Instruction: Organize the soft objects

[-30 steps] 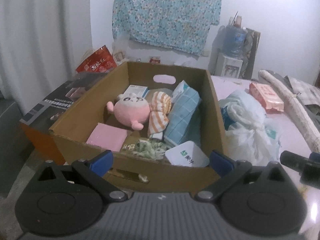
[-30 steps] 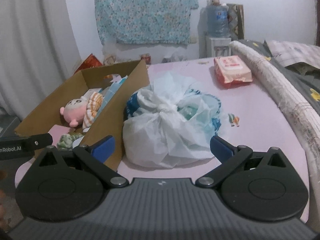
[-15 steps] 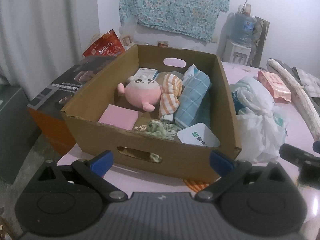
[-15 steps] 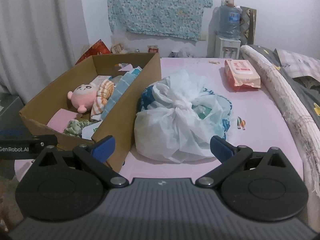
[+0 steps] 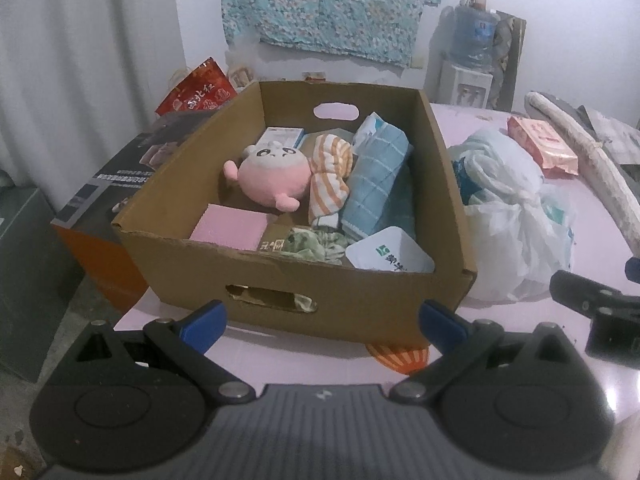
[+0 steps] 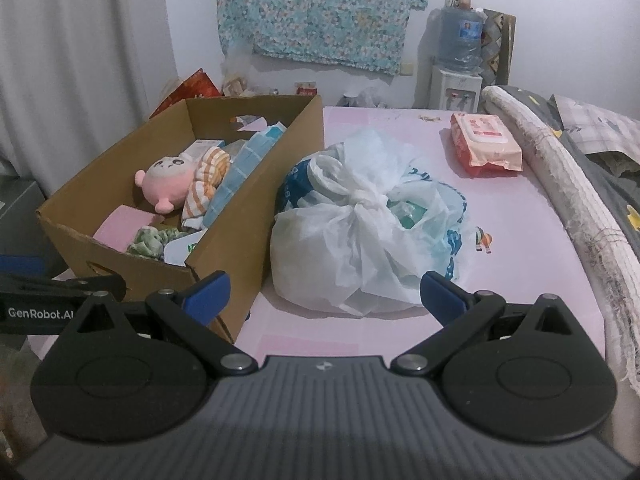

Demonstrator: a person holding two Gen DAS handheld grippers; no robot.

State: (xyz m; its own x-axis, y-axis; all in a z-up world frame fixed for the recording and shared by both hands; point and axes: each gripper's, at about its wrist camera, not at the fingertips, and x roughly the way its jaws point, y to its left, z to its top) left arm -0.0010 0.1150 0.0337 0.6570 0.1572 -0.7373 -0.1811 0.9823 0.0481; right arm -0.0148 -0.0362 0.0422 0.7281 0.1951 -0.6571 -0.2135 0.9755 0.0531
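A cardboard box [image 5: 348, 300] stands on the pink bed and holds a pink plush toy [image 5: 272, 178], an orange striped cloth [image 5: 328, 176], a blue checked towel [image 5: 376, 184], a pink pad [image 5: 230, 226], a green scrunchie [image 5: 316, 242] and a white packet [image 5: 390, 256]. The box also shows in the right wrist view [image 6: 224, 236]. My left gripper [image 5: 322, 320] is open and empty, in front of the box's near wall. My right gripper [image 6: 324, 294] is open and empty, in front of a tied white plastic bag [image 6: 368, 236].
A pink wipes pack [image 6: 484, 144] lies at the back right. A rolled mat [image 6: 560, 184] runs along the right side. A dark and orange carton [image 5: 104, 200] stands left of the box. A water dispenser [image 6: 456, 68] stands by the far wall.
Both grippers have pulled back and risen; the box and the bag now look smaller and farther. Both grippers stay open and empty.
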